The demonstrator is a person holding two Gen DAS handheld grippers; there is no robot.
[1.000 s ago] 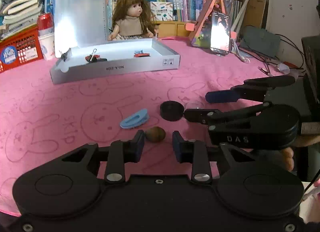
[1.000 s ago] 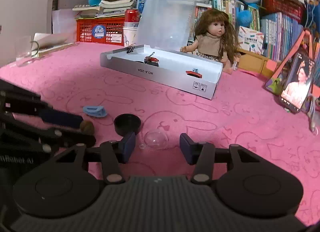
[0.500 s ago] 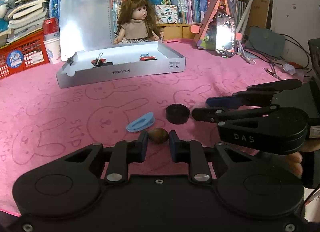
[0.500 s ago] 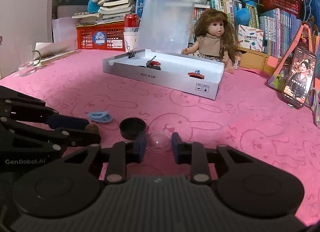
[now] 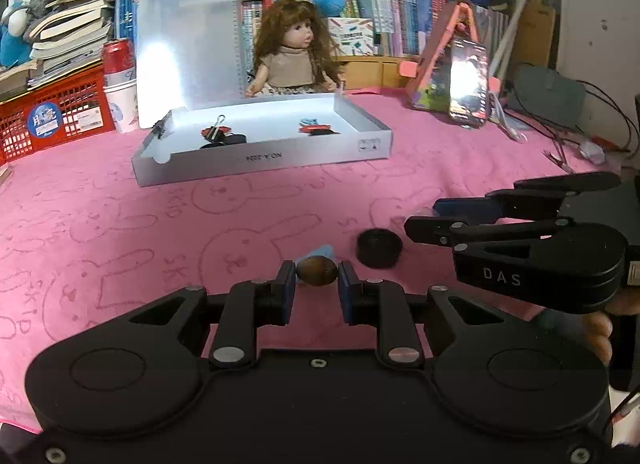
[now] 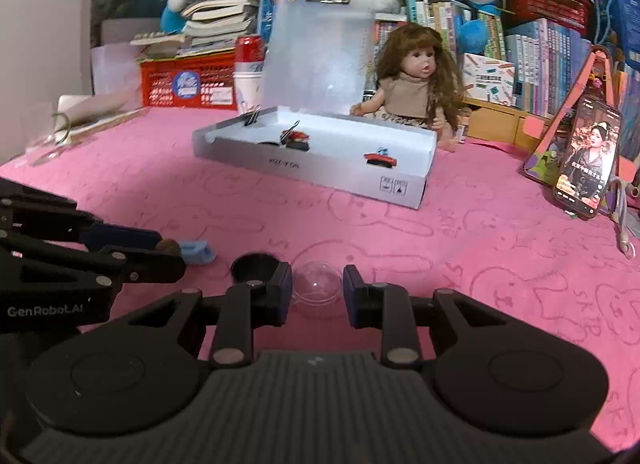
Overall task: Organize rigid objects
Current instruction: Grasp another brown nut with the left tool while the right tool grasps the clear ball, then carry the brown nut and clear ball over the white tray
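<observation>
- The left gripper (image 5: pixel 317 282) is clamped on a small brown nut-like ball (image 5: pixel 317 271); both blue pads touch its sides, and it sits at the very tips of the fingers, just over the pink cloth (image 5: pixel 120 223).
- The right gripper (image 6: pixel 317 291) has its jaws drawn in around a clear plastic dome (image 6: pixel 316 284), and they have just been closing. The pads appear to meet its sides, though the transparent edge makes the contact hard to confirm.
- Just left of the dome in the right wrist view lies a black round cap (image 6: pixel 253 267), touching or almost touching the left pad. Past it rests a blue clip (image 6: pixel 195 251), partly hidden behind the left gripper.
- Well apart, further back on the cloth, stands the white tray (image 5: pixel 360 145), holding binder clips (image 5: pixel 216 131) and a small red and blue piece (image 5: pixel 312 127); I judge it the destination for both held things.
- Handling, as a judgement: the brown ball looks hard, light and rounded, so it may roll or squirt out of a tip grip; held across its widest part, as now, seems best.
- The dome looks thin, stiff, smooth and very light. Gripping it low, across its full width near the rim, seems safest, with modest force, since a hard squeeze might crack it or pop it free.
</observation>
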